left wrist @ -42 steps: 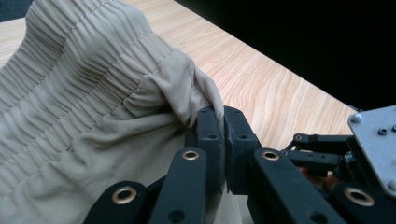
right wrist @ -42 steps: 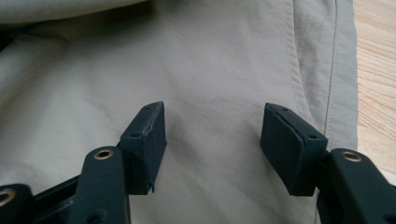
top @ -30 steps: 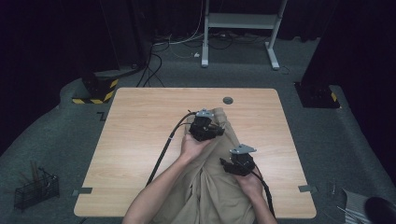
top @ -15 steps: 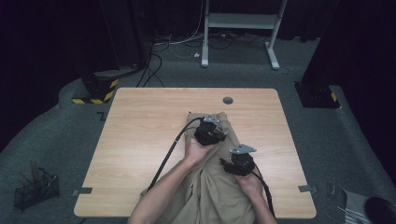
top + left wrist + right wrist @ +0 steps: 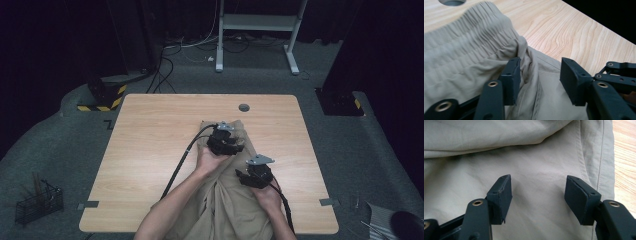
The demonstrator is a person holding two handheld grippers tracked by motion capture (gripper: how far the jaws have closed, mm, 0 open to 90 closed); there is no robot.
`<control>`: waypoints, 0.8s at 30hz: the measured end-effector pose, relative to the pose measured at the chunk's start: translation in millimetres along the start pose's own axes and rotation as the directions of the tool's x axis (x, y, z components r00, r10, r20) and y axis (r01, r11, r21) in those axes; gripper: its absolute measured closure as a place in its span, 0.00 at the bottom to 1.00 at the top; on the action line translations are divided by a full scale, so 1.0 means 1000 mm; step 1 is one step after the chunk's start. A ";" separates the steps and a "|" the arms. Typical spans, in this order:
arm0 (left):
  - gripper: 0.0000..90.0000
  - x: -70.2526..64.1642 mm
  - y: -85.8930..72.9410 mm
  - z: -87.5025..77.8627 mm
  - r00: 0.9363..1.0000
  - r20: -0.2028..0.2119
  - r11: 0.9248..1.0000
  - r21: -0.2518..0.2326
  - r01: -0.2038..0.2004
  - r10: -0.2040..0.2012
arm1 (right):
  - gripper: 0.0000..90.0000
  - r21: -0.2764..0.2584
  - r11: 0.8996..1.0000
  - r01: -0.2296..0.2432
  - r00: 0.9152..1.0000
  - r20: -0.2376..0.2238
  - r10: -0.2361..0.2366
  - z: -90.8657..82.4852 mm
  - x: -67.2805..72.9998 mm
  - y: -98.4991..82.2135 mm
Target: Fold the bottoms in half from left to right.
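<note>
While both grippers hover, trousers (image 5: 225,200) lie lengthwise, waistband (image 5: 466,30) far-side.

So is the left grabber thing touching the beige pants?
Touching. In the left gripper view, a raised fold of the beige pants lies against the inner face of one pad of the left gripper; the jaws, just opened, no longer pinch it.

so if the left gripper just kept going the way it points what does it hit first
Most likely the khaki trousers: the left gripper, jaws just opened, points into the fold by the elastic waistband. The table lies beyond. Depth is hard to judge.
</note>
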State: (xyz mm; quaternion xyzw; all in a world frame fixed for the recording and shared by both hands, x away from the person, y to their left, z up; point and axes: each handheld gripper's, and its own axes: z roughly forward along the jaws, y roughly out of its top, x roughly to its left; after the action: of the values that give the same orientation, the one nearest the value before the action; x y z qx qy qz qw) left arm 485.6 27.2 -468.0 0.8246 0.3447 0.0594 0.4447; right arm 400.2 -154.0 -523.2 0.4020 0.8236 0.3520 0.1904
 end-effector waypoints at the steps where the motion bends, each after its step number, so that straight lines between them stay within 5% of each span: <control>1: 0.54 0.000 0.001 -0.004 1.000 -0.004 1.000 -0.003 -0.008 0.008 | 0.43 -0.001 1.000 0.001 1.000 0.000 -0.001 0.000 0.000 0.000; 9: 0.49 0.001 -0.010 -0.043 1.000 -0.022 0.999 -0.035 -0.019 0.018 | 0.43 -0.001 1.000 0.000 1.000 -0.001 0.000 0.000 0.000 0.000; 24: 0.47 0.008 -0.085 -0.113 0.998 -0.039 0.999 -0.023 0.046 -0.047 | 0.43 -0.001 1.000 0.001 1.000 0.000 -0.001 0.000 0.000 0.000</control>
State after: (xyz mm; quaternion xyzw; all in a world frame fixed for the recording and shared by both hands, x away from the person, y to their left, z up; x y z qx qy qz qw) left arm 402.1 141.6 -467.8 0.8100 0.3717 0.0691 0.4483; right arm 400.4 -154.1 -523.3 0.4016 0.8236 0.3523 0.1905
